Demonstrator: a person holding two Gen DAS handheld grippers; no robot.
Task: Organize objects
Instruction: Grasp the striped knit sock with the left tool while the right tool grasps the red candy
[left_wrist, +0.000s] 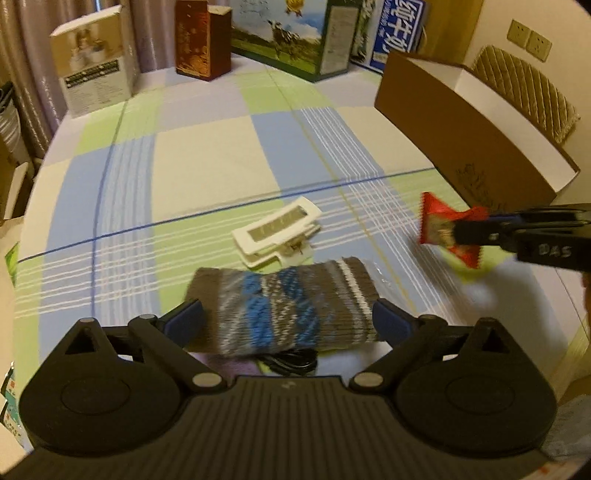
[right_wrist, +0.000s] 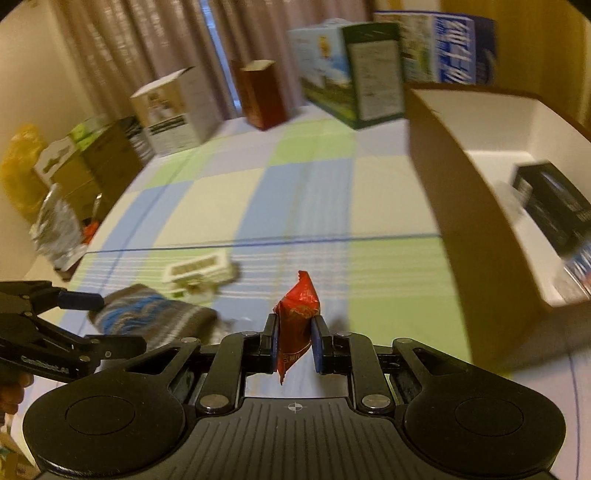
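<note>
**Knitted pouch between wide jaws, red packet on its way to the box**

Closest to the left wrist camera lies the knitted pouch (left_wrist: 284, 306), grey-brown with blue bands, flat on the checked tablecloth (left_wrist: 207, 155) and sitting between the two blue pads of the left gripper (left_wrist: 286, 321). Those jaws stand about as wide as they go and no pad presses on the wool, so nothing is held on that side yet.

Largest of the things around is the open cardboard box (right_wrist: 476, 206) at the right, its white inside showing and a dark carton (right_wrist: 554, 206) already lying in it. Next in size comes the pouch, then the white clip (left_wrist: 277, 230) resting just beyond it, apart from both grippers. Smallest is the red snack packet (right_wrist: 297, 321), pinched upright between the nearly closed pads of the right gripper (right_wrist: 297, 347) and lifted clear of the cloth, near the box but not over it.

To finish this step well, I judge the right hand should carry the packet fully past the box wall before loosening its hold; the thin wrapper could catch on the rim. The left gripper should close squarely across the pouch's width.
</note>
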